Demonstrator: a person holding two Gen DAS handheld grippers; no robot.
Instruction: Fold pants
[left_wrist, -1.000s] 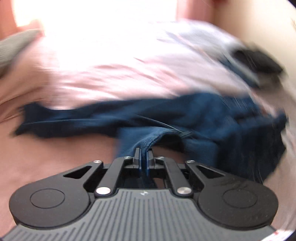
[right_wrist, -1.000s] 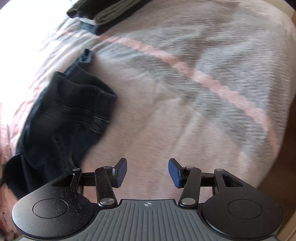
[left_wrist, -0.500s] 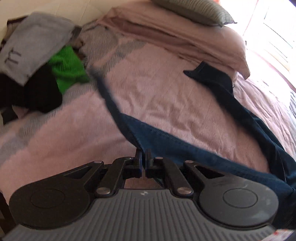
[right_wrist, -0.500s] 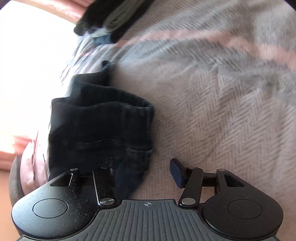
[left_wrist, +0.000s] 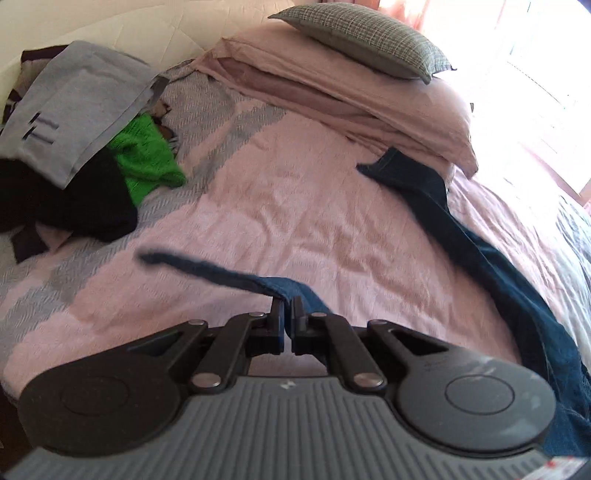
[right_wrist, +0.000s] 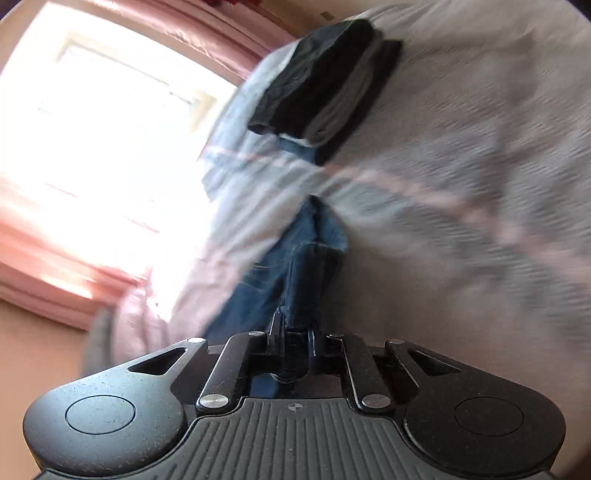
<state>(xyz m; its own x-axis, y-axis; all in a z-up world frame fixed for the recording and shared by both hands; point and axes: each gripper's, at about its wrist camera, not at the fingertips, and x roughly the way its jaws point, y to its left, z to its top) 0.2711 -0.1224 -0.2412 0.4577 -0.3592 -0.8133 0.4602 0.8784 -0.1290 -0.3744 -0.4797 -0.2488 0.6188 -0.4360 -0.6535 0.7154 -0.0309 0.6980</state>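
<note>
Dark blue jeans (left_wrist: 480, 251) are spread over a pink bedspread (left_wrist: 295, 206). One leg runs from the pillows down the right side of the left wrist view. My left gripper (left_wrist: 288, 310) is shut on the hem of the other leg, whose free edge trails blurred to the left. In the right wrist view my right gripper (right_wrist: 293, 325) is shut on a bunched part of the jeans (right_wrist: 295, 266) that looks like the waist end, lifted off the bed.
A heap of clothes lies at the left: a grey garment (left_wrist: 74, 107), a green one (left_wrist: 147, 158) and a black one (left_wrist: 74, 199). Pink pillows (left_wrist: 351, 92) carry a grey checked cushion (left_wrist: 362, 37). A folded stack of dark clothes (right_wrist: 328, 85) sits near a bright window (right_wrist: 92, 129).
My right gripper, open half a second ago beside the waistband, has shut on the jeans and lifted them. My left gripper kept its hold and drew the leg hem nearer.
</note>
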